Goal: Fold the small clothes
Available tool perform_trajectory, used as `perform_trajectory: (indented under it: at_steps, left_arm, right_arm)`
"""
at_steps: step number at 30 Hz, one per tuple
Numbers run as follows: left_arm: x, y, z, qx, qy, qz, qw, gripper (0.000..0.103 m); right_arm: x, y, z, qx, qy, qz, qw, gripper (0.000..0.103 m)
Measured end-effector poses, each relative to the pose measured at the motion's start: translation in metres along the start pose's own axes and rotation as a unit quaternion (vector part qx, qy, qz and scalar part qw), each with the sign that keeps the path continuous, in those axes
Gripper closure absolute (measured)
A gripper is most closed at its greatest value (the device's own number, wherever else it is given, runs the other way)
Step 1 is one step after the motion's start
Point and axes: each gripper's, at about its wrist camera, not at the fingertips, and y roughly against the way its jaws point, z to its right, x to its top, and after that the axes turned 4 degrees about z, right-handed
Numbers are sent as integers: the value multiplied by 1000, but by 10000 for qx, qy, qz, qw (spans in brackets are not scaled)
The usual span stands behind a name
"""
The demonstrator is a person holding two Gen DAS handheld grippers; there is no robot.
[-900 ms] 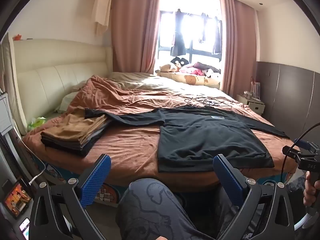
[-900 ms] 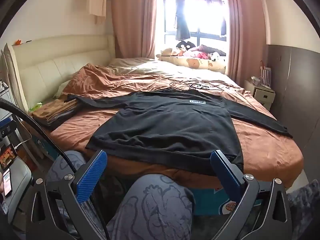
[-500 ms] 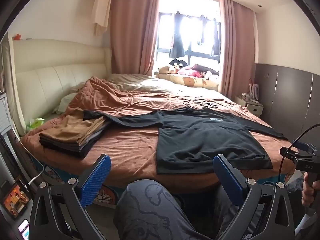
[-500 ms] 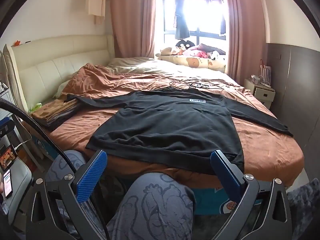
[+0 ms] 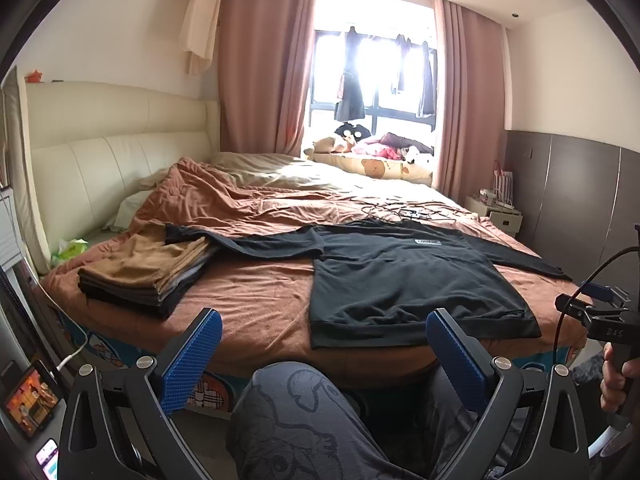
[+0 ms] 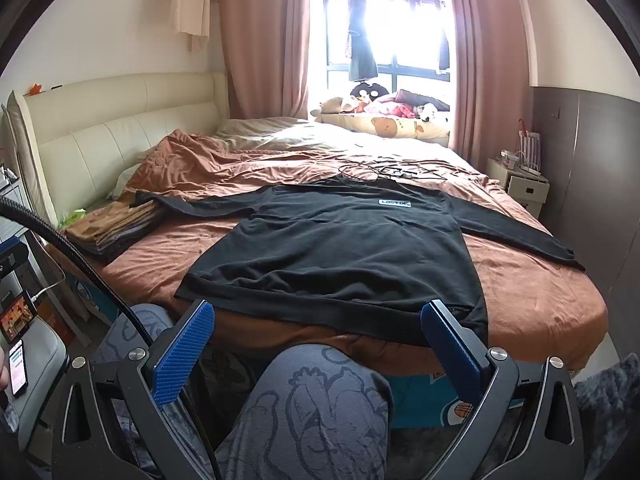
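A: Where's the shirt?

B: Black long-sleeve shirt lies flat on the bed, front up, hem twd the near edge, collar twd the window. Both sleeves spread out sideways. Small white label w/ dark letters on the chest; can't read it for sure.

A: Any creases?

B: Mostly smooth. Hem corner at near right hangs a bit over the bed's edge. Left sleeve's end runs up to a stack of folded clothes, tan on top, dark ones below. Touching or just beside, can't tell.

A: Hand-held grippers?

B: Left hand-held gripper is spread wide, nothing btwn its blue pads. Right hand-held gripper, same: wide apart, holding nothing. Both hover short of the bed, above the person's knee in grey patterned trousers, apart from the shirt.

A: What's hidden or cut off?

B: Right gripper's far finger covers part of the hem corner in its own view. In the left view, only the right gripper's handle and a few fingers show at the frame edge. Cables lie beyond the collar; small device among them too tiny to make out. Window glare washes out the clothes hanging there. Phone screens at far left are partly cut off.
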Motion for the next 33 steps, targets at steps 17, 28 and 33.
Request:
perform_trajectory:
  at_steps: [17,28,33]
  left_arm:
    - [2,6,1,-43,-18,56,10000,0]
    - [2,8,0,-72,-8,63,10000,0]
    - [2,9,1,-70,-7,75,9999,0]
  right_arm:
    - [0,2,0,-29,-41,44,10000,0]
    - [0,6,0,-90,-71,47,9999,0]
    - [-1,8,0,-98,-59,55,9999,0]
